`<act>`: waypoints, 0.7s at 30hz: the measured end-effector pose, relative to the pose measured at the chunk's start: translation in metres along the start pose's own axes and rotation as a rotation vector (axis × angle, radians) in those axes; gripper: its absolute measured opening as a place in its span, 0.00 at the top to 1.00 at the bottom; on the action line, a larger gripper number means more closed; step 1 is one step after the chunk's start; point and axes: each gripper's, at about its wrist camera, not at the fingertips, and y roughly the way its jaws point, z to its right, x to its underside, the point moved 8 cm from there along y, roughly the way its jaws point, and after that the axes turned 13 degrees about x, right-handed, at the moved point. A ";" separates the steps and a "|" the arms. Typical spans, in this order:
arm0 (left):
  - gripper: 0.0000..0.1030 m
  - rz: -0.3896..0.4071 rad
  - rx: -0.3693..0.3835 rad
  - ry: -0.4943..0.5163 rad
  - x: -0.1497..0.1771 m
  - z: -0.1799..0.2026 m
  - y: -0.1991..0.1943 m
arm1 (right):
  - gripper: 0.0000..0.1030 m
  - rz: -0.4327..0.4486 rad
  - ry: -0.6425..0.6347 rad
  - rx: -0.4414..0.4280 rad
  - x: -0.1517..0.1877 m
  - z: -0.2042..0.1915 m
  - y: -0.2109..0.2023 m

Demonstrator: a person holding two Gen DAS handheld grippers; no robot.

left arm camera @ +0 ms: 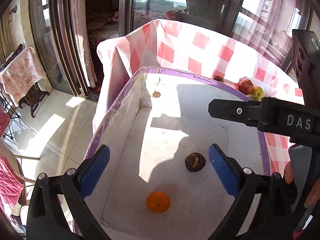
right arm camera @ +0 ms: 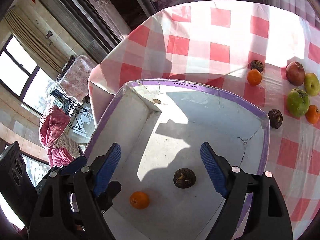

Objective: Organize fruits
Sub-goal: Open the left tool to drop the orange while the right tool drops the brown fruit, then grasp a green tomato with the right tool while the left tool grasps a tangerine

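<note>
Fruit lies in two places: some in a box and more out on the table. The box [right arm camera: 200,88] is white inside with a purple rim, and it sits on a tablecloth [right arm camera: 220,50] of red and white squares. Inside the box, on the near side, a small orange [right arm camera: 139,200] rests to the left and a dark brown fruit [right arm camera: 184,178] rests a little farther in and to the right, apart from it. Both tools hang above the box with nothing between their blue pads. The left gripper [left arm camera: 159,163] has its jaws spread very wide over the two fruits. The right gripper [right arm camera: 160,164] is spread wide too, just beside the left one. Out on the cloth, to the right of the box, another dark fruit [right arm camera: 275,118] sits just beside the box corner. Farther off lie a second orange [right arm camera: 254,77] touching a dark fruit [right arm camera: 257,65], a red apple [right arm camera: 295,73], a yellow-green apple [right arm camera: 311,84], a big green fruit [right arm camera: 298,102] and one more orange [right arm camera: 312,114]. Sun and shadow fall across the box floor.
</note>
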 end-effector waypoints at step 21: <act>0.02 0.078 0.135 0.301 -0.033 0.263 0.075 | 0.18 0.044 0.302 0.463 0.054 0.325 0.029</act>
